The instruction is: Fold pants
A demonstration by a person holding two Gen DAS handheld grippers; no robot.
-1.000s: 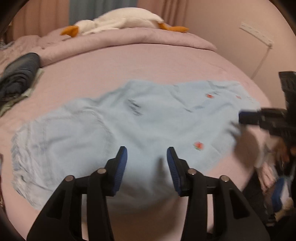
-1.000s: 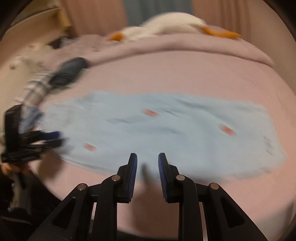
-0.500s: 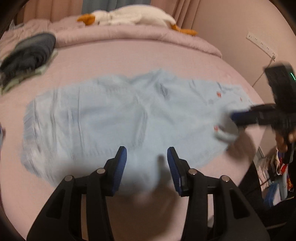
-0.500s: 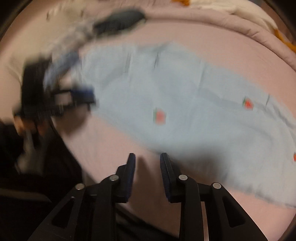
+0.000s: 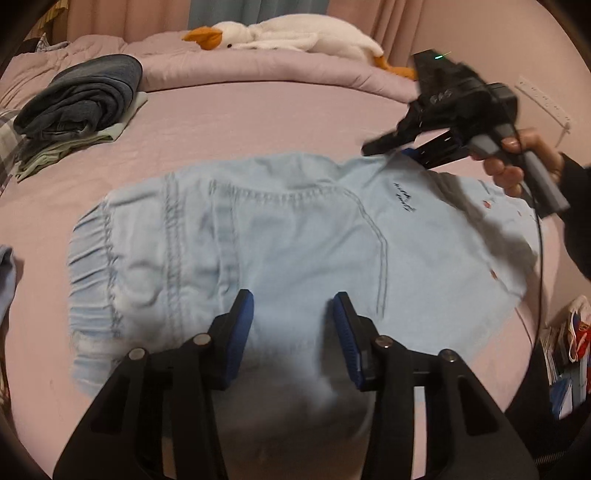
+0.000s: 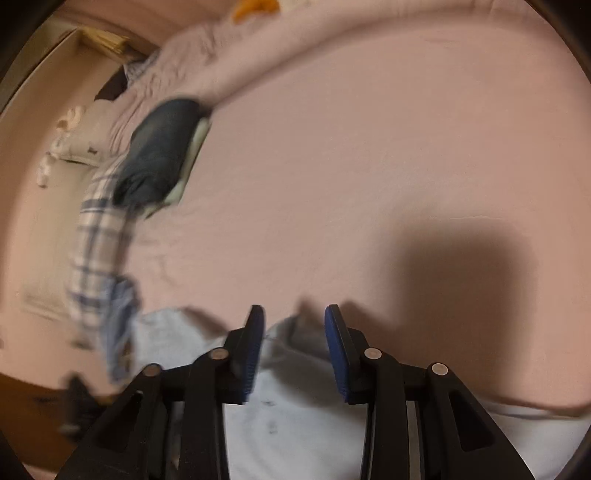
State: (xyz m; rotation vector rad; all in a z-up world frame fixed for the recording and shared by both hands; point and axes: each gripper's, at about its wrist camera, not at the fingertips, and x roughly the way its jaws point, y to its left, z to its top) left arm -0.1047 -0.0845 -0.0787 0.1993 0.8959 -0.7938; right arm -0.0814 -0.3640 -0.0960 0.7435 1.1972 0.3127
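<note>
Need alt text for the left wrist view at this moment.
Light blue pants lie spread on a pink bed, with the open left gripper over their near edge. The right gripper, held in a hand, reaches the far edge. Folded dark clothes and a plush goose lie behind.

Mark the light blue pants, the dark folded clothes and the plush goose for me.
light blue pants (image 5: 280,251): left wrist view, middle panel.
dark folded clothes (image 5: 85,98): left wrist view, top fold.
plush goose (image 5: 295,35): left wrist view, white body.
</note>
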